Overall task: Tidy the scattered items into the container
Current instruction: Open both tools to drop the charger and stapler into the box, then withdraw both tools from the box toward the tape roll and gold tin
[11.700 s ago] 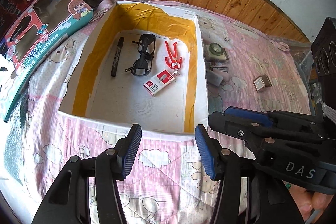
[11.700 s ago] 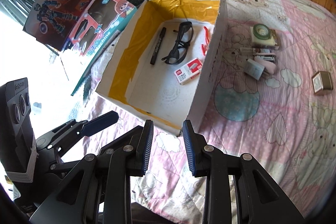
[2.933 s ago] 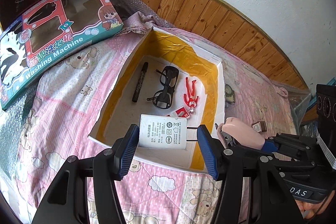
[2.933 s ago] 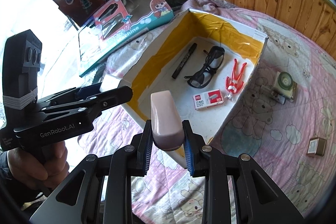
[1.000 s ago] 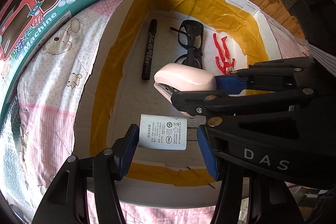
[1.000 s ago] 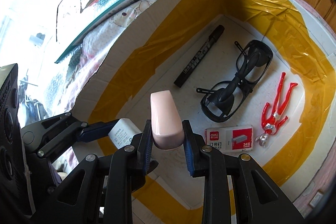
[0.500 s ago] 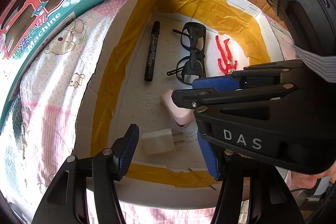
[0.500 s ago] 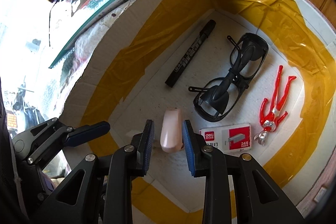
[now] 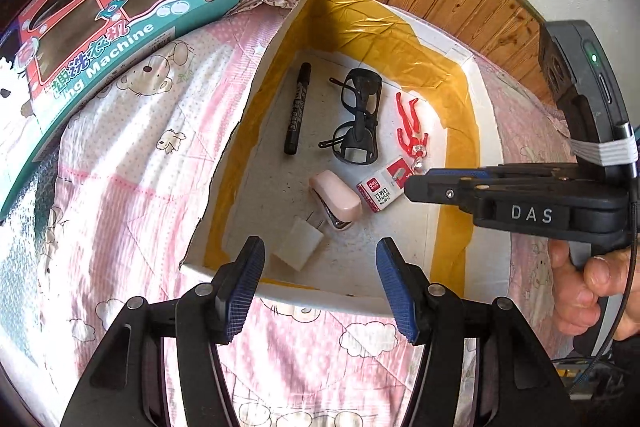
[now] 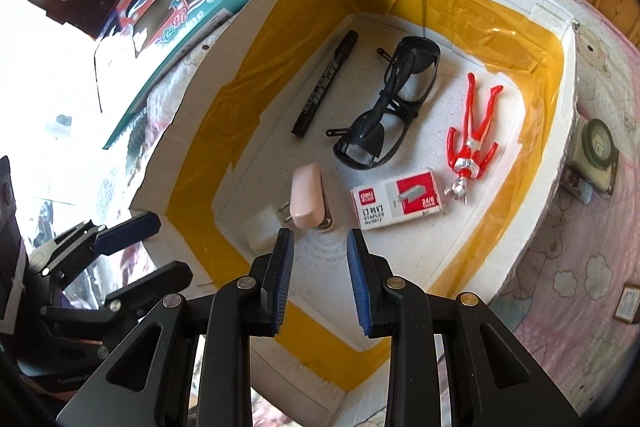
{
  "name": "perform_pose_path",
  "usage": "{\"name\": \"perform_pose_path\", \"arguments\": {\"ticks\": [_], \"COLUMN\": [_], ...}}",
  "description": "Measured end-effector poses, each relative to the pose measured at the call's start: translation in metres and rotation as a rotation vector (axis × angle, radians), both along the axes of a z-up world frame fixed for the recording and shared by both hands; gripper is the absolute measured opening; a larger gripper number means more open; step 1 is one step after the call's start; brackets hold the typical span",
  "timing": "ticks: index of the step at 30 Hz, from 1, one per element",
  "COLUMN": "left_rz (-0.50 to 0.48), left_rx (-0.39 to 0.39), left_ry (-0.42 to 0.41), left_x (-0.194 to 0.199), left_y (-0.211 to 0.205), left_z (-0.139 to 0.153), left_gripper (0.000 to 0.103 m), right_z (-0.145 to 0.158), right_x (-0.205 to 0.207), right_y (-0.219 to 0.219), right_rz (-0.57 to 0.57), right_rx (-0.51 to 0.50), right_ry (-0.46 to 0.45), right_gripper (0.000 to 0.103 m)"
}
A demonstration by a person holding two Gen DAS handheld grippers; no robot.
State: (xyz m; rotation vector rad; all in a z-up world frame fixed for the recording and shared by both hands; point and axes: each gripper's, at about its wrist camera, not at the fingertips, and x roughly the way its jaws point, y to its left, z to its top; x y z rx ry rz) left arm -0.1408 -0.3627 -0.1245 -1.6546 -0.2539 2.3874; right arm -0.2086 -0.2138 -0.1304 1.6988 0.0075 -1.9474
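- Looking along the left wrist view: the left gripper [image 9: 320, 279] hangs empty, its blue pads apart, over the near wall of the white foam box lined with yellow tape [image 9: 486, 131]. Inside lie a white plug adapter [image 9: 298, 245], touching a pink stapler [image 9: 335, 198], beside a red-and-white staple carton [image 9: 380, 191].
- Right wrist view: the right gripper [image 10: 319, 279] is likewise spread and empty above the box floor, where a black marker pen [image 10: 325, 83], black glasses [image 10: 390, 107] and a red toy figure [image 10: 472, 143] rest apart.
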Motion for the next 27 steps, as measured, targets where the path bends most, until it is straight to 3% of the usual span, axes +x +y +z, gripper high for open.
{"name": "perform_pose_path", "arguments": {"ticks": [12, 27], "left_rz": [-0.042, -0.19], "left_rx": [0.067, 0.119], "left_ry": [0.056, 0.103], "left_x": [0.039, 0.074], "left_y": [0.021, 0.083], "left_z": [0.027, 0.059], "left_gripper": [0.059, 0.059], "right_z": [0.023, 0.034], "right_x": [0.056, 0.11], "right_y": [0.021, 0.102], "right_rz": [-0.023, -0.198], "right_rx": [-0.034, -0.077], "right_ry": [0.023, 0.019], "right_gripper": [0.027, 0.027]}}
